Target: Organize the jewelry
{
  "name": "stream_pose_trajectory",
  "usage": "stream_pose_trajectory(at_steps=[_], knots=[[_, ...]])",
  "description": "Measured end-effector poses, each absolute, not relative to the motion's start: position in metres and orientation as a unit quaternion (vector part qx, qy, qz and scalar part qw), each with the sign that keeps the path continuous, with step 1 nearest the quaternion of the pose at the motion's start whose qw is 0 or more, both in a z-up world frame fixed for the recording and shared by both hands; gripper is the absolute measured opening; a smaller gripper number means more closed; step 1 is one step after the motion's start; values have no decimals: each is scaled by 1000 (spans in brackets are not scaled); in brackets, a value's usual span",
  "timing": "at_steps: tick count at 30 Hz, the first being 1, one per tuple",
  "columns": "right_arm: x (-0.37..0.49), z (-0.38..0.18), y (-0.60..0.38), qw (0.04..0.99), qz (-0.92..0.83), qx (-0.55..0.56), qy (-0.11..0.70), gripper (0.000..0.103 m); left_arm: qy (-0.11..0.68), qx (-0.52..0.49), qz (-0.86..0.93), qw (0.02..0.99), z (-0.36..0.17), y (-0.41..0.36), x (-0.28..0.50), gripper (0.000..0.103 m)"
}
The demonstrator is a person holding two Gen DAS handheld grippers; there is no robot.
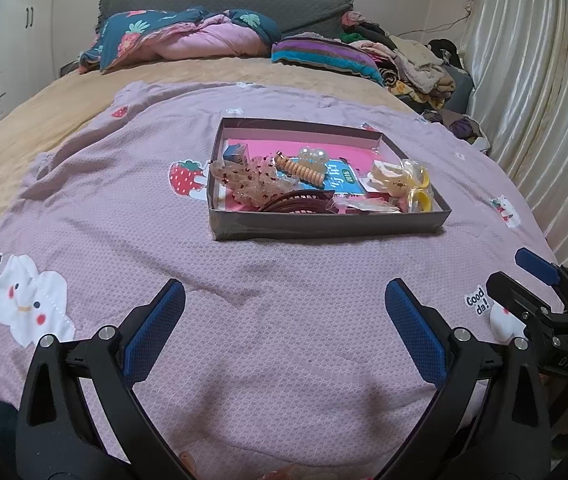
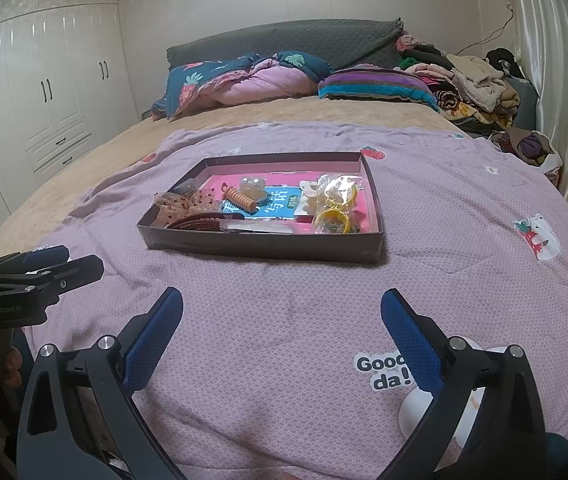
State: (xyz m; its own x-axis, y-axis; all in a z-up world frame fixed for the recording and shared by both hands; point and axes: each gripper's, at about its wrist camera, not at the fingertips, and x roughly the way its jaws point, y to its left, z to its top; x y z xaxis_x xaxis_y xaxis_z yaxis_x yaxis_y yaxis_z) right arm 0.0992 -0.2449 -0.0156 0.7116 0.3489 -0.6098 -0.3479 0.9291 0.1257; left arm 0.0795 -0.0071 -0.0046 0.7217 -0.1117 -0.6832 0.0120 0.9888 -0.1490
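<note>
A shallow dark box with a pink inside lies on the lilac blanket; it also shows in the right wrist view. It holds several hair and jewelry items: a coiled orange hair tie, pearl clips, a brown comb clip, a speckled scrunchie and bagged yellow rings. My left gripper is open and empty, short of the box. My right gripper is open and empty, also short of the box. Each gripper shows at the edge of the other's view.
The blanket covers the near half of a bed with a tan sheet. Pillows and a folded quilt lie at the headboard. A clothes pile sits at the far right by a curtain. White wardrobes stand left.
</note>
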Motion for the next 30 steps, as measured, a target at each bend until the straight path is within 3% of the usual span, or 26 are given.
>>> stream_pose_trajectory(at_steps=[30], knots=[[99, -17, -245, 926, 186, 0, 328, 99, 380, -66, -28, 922, -7, -9, 81, 93]])
